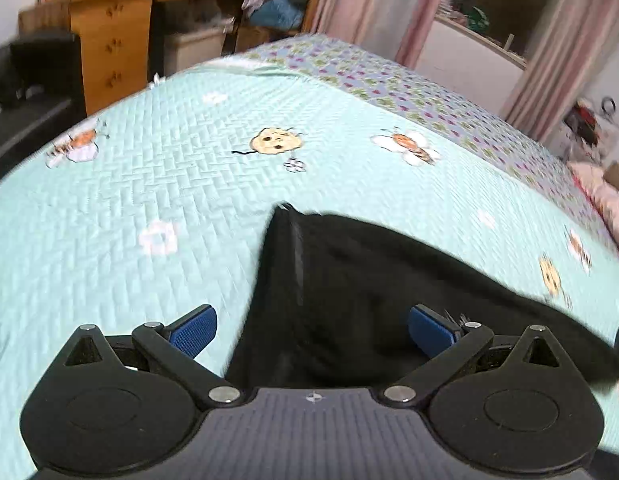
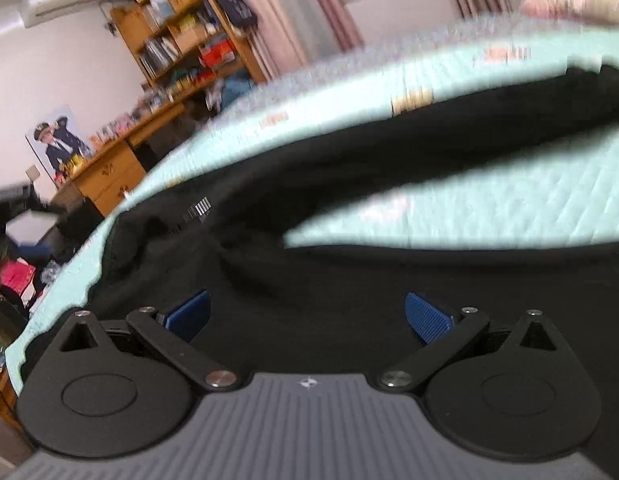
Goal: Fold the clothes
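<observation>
A black garment (image 1: 349, 280) lies on the mint quilted bedspread (image 1: 149, 184). In the left wrist view one pointed corner of it reaches up the bed, and the cloth spreads down between my fingers. My left gripper (image 1: 312, 334) is open just above this cloth, its blue pads (image 1: 193, 332) wide apart. In the blurred right wrist view the same black garment (image 2: 309, 184) spreads wide, with a long part arching over a patch of bedspread (image 2: 509, 208). My right gripper (image 2: 307, 316) hovers open over the cloth, holding nothing.
A floral sheet (image 1: 389, 80) covers the bed's far side. Beyond the bed stand a wooden desk (image 1: 113, 40), a cluttered bookshelf (image 2: 181, 32) and pink curtains (image 1: 549, 48). A pink pillow (image 1: 613, 204) lies at the right edge. The bed's left edge drops to dark furniture (image 1: 25, 92).
</observation>
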